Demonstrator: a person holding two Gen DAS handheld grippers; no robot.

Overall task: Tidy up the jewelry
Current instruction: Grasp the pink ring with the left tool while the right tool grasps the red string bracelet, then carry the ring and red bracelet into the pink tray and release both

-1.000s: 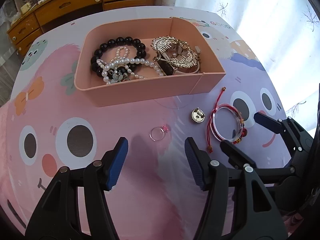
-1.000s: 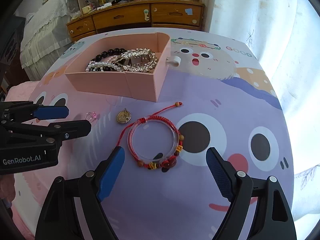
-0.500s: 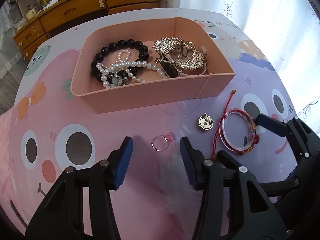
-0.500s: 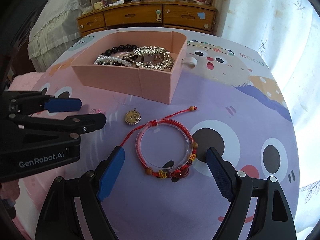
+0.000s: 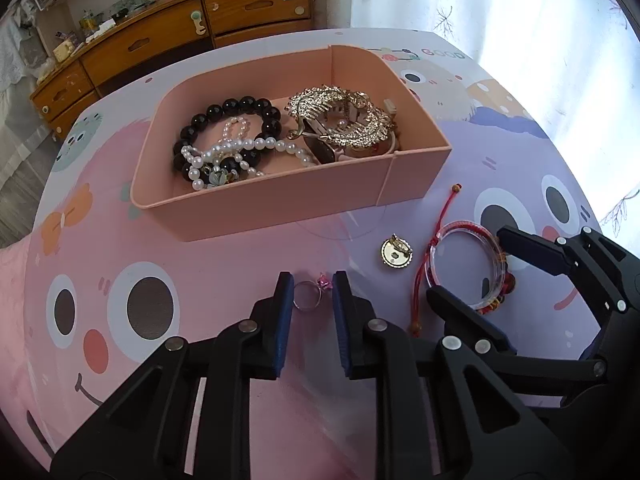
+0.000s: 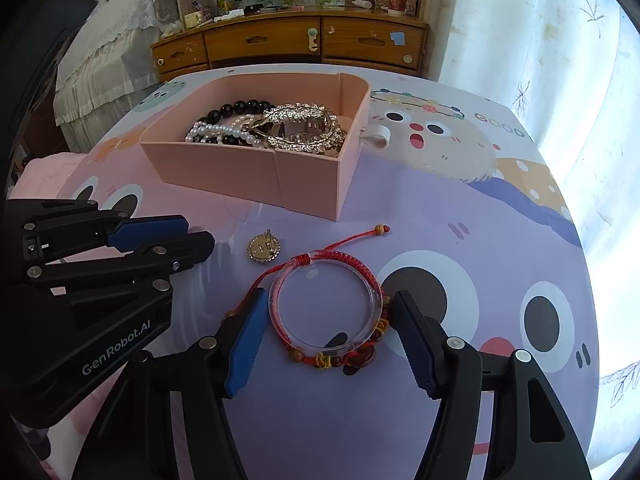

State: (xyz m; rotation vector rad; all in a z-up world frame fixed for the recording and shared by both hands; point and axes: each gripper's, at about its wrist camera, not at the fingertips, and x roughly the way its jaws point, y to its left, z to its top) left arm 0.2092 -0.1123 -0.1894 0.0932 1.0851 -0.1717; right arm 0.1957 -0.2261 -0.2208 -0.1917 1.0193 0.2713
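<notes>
A pink box (image 5: pixel 280 204) (image 6: pixel 224 164) holds a black bead bracelet (image 5: pixel 240 106), a pearl string (image 5: pixel 240 148) and a gold hair clip (image 5: pixel 348 120). A silver ring with a pink stone (image 5: pixel 310 294) lies on the table between my left gripper's (image 5: pixel 310 286) fingers, which stand close on both sides, nearly touching it. A gold brooch (image 5: pixel 395 255) (image 6: pixel 262 247) lies to the right. A clear bangle with red cord (image 6: pixel 326 306) (image 5: pixel 468 268) lies between my right gripper's (image 6: pixel 326 304) fingers, which are open around it.
The table has a cartoon-print cloth (image 5: pixel 160 264). A wooden dresser (image 6: pixel 312 44) stands behind it, a bed (image 6: pixel 104 60) to the left and a white curtain (image 6: pixel 540 40) to the right. The left gripper's body (image 6: pixel 80 280) sits left of the bangle.
Both grippers moved forward and down. The left jaws narrowed around the ring. The right jaws narrowed around the bangle.
</notes>
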